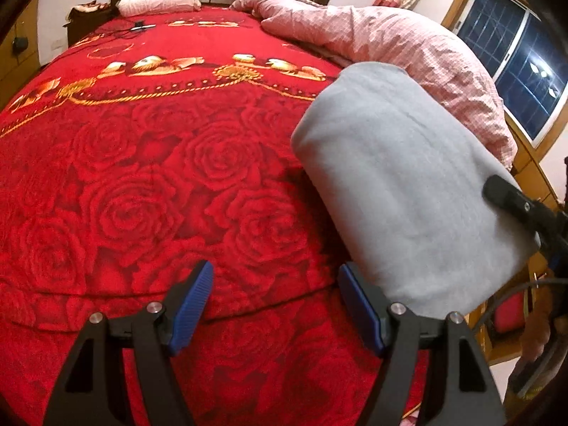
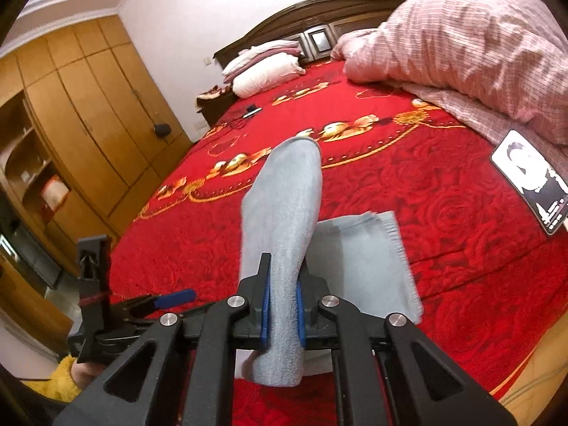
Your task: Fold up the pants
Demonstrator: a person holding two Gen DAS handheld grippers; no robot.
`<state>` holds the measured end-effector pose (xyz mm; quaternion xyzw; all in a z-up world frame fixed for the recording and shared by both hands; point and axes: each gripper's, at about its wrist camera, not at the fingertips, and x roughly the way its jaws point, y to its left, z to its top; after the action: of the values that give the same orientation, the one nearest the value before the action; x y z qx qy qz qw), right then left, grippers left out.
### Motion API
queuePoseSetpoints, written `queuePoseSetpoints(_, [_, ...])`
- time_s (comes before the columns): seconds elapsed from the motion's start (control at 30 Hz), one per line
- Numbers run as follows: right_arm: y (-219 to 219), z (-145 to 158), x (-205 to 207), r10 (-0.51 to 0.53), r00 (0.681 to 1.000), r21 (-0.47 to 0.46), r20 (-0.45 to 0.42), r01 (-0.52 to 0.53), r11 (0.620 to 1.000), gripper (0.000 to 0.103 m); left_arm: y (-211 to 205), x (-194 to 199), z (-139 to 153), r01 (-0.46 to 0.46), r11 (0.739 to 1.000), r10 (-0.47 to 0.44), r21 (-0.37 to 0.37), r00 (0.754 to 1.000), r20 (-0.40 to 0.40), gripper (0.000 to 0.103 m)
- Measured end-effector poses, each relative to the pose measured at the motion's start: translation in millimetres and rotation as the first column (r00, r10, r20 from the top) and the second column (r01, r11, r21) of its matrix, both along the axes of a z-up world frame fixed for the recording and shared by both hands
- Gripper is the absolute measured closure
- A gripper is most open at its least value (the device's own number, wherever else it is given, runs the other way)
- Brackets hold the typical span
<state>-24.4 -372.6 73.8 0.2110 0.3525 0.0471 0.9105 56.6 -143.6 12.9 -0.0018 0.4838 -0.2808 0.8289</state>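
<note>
Grey pants (image 2: 280,220) are pinched in your right gripper (image 2: 283,316), lifted over the red rose bedspread (image 1: 142,184); your left gripper (image 1: 275,305) is spread wide, empty, just beside them.

light grey fleece pants (image 2: 284,220), soft fuzzy fabric, partly folded; one thick layered end lifted up on edge, rest lying flat on red rose bedspread (image 2: 443,213)

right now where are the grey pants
The grey pants are pinched in the right tongs and lifted above the red rose bedspread near the foot of the bed, folded part lying beneath; in the left wrist view they hang right of the open left tongs.
</note>
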Motion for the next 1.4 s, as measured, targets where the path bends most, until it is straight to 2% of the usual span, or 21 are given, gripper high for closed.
queuePoseSetpoints(0.17, [-29, -17, 5, -0.037, 0.998, -0.012, -0.049, 0.036, 0.999, 0.091, -18, 1, 3, 0.055, 0.999, -0.055, 0.001, 0.998, 0.006, 0.027])
queuePoseSetpoints(0.3, [-42, -48, 15, -0.040, 0.992, -0.003, -0.119, 0.039, 0.999, 0.091, -38, 3, 4, 0.096, 0.995, -0.096, -0.002, 0.995, 0.002, 0.027])
queuePoseSetpoints(0.43, [-42, -71, 24, -0.041, 0.986, -0.058, -0.160, 0.032, 0.998, 0.091, -57, 7, 0, 0.133, 0.991, -0.133, 0.001, 0.991, -0.013, 0.027])
queuePoseSetpoints(0.6, [-47, -78, 18, -0.075, 0.988, -0.076, -0.138, 0.065, 0.995, 0.091, -72, 11, -11, 0.143, 0.989, -0.145, -0.028, 0.987, -0.068, 0.027])
queuePoseSetpoints(0.8, [-41, -72, -5, -0.157, 0.984, -0.143, -0.080, 0.144, 0.979, 0.091, -82, 8, -10, 0.177, 0.984, -0.179, -0.034, 0.983, -0.050, 0.026])
queuePoseSetpoints(0.87, [-42, -79, -4, -0.155, 0.983, -0.146, -0.097, 0.140, 0.979, 0.090, -87, 9, -13, 0.179, 0.984, -0.180, -0.026, 0.982, -0.054, 0.025])
queuePoseSetpoints(0.93, [-48, -86, -2, -0.170, 0.979, -0.140, -0.112, 0.154, 0.978, 0.082, -91, 12, -17, 0.174, 0.985, -0.175, -0.023, 0.982, -0.067, 0.024])
queuePoseSetpoints(1.0, [-55, -89, -2, -0.182, 0.975, -0.143, -0.125, 0.164, 0.976, 0.063, -93, 15, -20, 0.164, 0.986, -0.166, -0.033, 0.983, -0.080, 0.022])
queuePoseSetpoints(1.07, [-60, -89, -4, -0.176, 0.974, -0.140, -0.141, 0.156, 0.978, 0.055, -94, 17, -23, 0.162, 0.986, -0.165, -0.040, 0.983, -0.086, 0.022])
queuePoseSetpoints(1.2, [-66, -82, -10, -0.152, 0.972, -0.108, -0.178, 0.135, 0.985, 0.054, -94, 16, -24, 0.166, 0.985, -0.169, -0.039, 0.983, -0.072, 0.022])
queuePoseSetpoints(1.33, [-68, -59, -14, -0.137, 0.982, -0.072, -0.131, 0.128, 0.989, 0.052, -96, 16, -23, 0.173, 0.984, -0.175, -0.032, 0.983, -0.057, 0.022])
queuePoseSetpoints(1.4, [-68, -53, -9, -0.113, 0.987, -0.055, -0.112, 0.107, 0.993, 0.041, -97, 15, -23, 0.177, 0.984, -0.178, -0.030, 0.983, -0.050, 0.022])
